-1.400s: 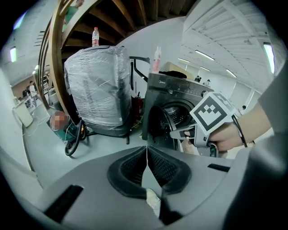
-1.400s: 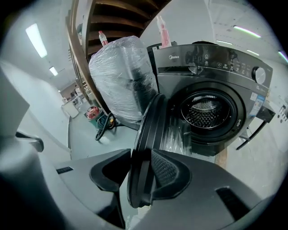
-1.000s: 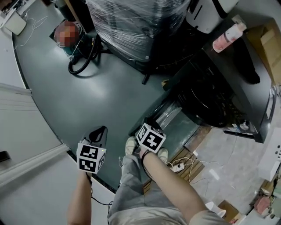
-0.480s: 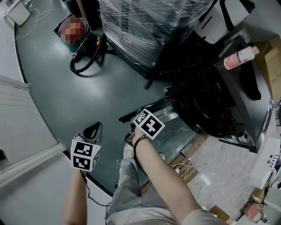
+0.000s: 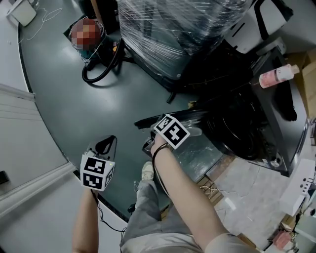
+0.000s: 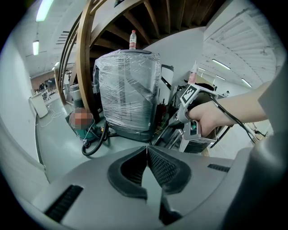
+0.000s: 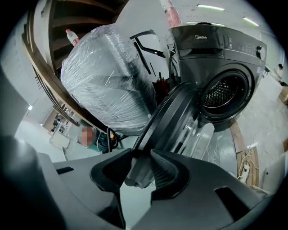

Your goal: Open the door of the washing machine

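Dim, cool indoor light; ceiling strip lamps (image 6: 45,8) glow above the left claw (image 6: 147,150). Both gripper views bulge fisheye, corners black. Beyond the right claw (image 7: 140,156), plastic wrap (image 7: 103,76) glints; near edges seem slightly soft.

The washing machine (image 7: 204,54) sits mostly behind the person's right hand (image 6: 213,119) in the left gripper view; the door (image 7: 171,119) loses its lower rim between the jaws of the right gripper (image 7: 140,173), which have just been closing on it; the panel (image 7: 236,45) print seems too small to read.
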A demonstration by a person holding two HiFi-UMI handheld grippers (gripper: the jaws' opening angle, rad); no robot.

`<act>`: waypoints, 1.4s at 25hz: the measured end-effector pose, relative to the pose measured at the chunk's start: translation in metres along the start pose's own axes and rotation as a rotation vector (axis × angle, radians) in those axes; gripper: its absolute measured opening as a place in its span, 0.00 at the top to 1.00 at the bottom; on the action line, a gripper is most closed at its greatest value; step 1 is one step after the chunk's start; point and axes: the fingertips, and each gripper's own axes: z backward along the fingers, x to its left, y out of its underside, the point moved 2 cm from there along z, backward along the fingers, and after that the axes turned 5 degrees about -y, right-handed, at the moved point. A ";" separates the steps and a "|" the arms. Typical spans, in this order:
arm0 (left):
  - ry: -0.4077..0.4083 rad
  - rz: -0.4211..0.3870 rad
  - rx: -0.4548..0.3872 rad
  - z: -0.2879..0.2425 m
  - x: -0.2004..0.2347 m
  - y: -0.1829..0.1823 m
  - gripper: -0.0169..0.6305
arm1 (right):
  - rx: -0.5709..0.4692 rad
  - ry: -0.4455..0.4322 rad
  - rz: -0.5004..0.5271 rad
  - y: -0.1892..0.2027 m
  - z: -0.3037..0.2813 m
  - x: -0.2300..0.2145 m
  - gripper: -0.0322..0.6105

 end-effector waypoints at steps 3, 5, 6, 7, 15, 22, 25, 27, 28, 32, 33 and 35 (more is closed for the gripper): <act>-0.003 -0.002 -0.006 -0.005 0.006 -0.006 0.94 | -0.005 -0.009 0.032 -0.005 -0.006 0.007 0.71; -0.003 -0.001 -0.009 -0.007 0.008 -0.011 0.94 | -0.001 -0.008 0.067 -0.008 -0.010 0.010 0.74; -0.003 -0.001 -0.010 -0.007 0.009 -0.012 0.94 | 0.005 -0.010 0.086 -0.009 -0.011 0.011 0.75; -0.003 -0.002 -0.010 -0.007 0.010 -0.013 0.94 | 0.012 -0.016 0.102 -0.010 -0.013 0.013 0.75; -0.009 -0.019 -0.010 -0.004 0.007 -0.026 0.94 | 0.074 -0.062 0.170 -0.015 -0.007 0.002 0.81; -0.038 -0.005 -0.110 0.018 -0.012 -0.076 0.94 | 0.009 -0.272 0.395 -0.047 0.040 0.007 0.88; -0.032 -0.012 -0.157 0.027 -0.026 -0.102 0.94 | -0.047 -0.341 0.496 -0.075 0.071 0.009 0.90; -0.026 -0.036 -0.187 0.032 -0.039 -0.119 0.94 | -0.097 -0.376 0.566 -0.095 0.096 0.010 0.90; -0.025 -0.053 -0.200 0.035 -0.047 -0.128 0.94 | -0.123 -0.392 0.601 -0.105 0.110 0.010 0.90; -0.004 -0.100 -0.246 0.047 -0.087 -0.160 0.94 | -0.216 -0.441 0.718 -0.140 0.170 0.002 0.91; 0.005 -0.103 -0.258 0.051 -0.098 -0.168 0.94 | -0.232 -0.455 0.735 -0.148 0.186 0.000 0.91; 0.024 -0.110 -0.284 0.060 -0.121 -0.183 0.94 | -0.264 -0.482 0.757 -0.160 0.219 -0.006 0.91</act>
